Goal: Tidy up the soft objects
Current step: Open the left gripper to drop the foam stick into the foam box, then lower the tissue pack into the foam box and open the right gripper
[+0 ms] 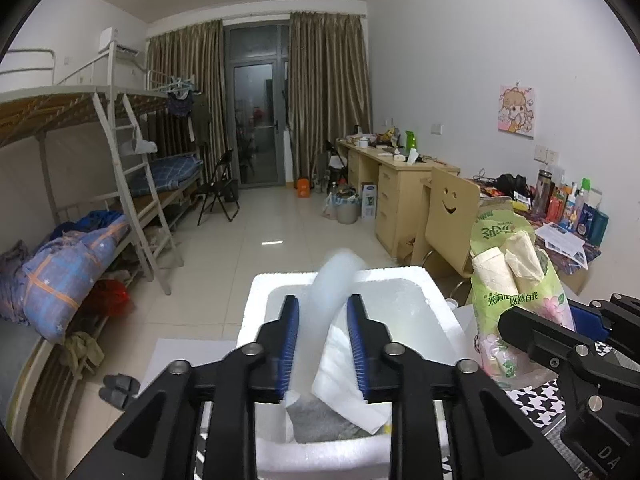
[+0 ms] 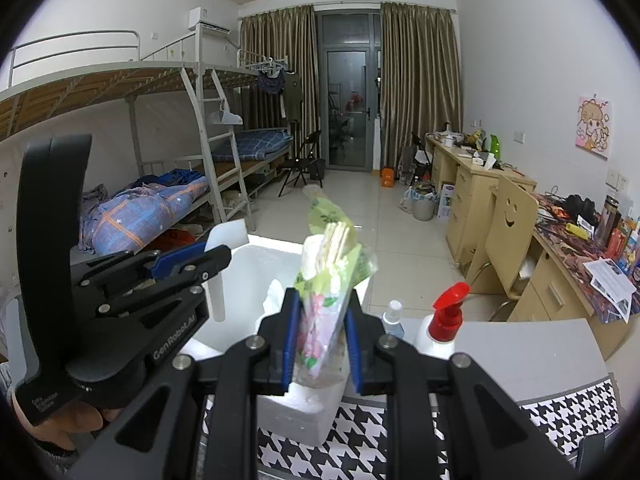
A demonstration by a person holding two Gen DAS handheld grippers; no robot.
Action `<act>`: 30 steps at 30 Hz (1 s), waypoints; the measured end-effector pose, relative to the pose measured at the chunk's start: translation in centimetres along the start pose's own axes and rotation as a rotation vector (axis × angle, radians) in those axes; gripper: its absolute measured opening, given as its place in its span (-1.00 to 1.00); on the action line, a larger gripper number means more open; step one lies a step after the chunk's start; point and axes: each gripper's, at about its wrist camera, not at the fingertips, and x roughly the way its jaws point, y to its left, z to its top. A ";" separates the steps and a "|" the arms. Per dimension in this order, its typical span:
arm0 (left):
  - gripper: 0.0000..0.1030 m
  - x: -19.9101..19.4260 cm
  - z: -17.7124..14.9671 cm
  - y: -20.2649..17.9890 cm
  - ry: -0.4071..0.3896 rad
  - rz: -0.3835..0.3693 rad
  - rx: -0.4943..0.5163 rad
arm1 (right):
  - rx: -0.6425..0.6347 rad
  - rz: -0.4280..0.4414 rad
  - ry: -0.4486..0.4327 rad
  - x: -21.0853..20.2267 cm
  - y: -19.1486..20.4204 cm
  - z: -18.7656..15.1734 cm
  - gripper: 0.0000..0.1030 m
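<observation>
Left gripper (image 1: 323,336), jaws parted, pads clear of the pale foam sheet (image 1: 332,284) over the styrofoam box (image 1: 404,276), prob. to drop it in. Right gripper (image 2: 320,340) pinches the tissue pack (image 2: 326,280) beside the box, next in line.

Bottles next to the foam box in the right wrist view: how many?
2. A white spray bottle with a red trigger stands right of the foam box; a small clear pump bottle stands just left of it. More may be hidden behind the right claw.
</observation>
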 end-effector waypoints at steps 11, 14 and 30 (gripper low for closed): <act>0.83 -0.4 -0.5 1.4 -0.017 0.040 -0.009 | -0.006 -0.006 0.009 0.7 0.4 0.3 -0.50; 0.90 -1.0 -0.4 1.9 -0.025 0.053 -0.020 | -0.012 0.005 0.013 0.9 0.8 0.4 -0.50; 0.99 -3.2 -1.4 4.8 -0.043 0.167 -0.062 | -0.025 0.096 0.098 4.5 2.6 0.7 -0.50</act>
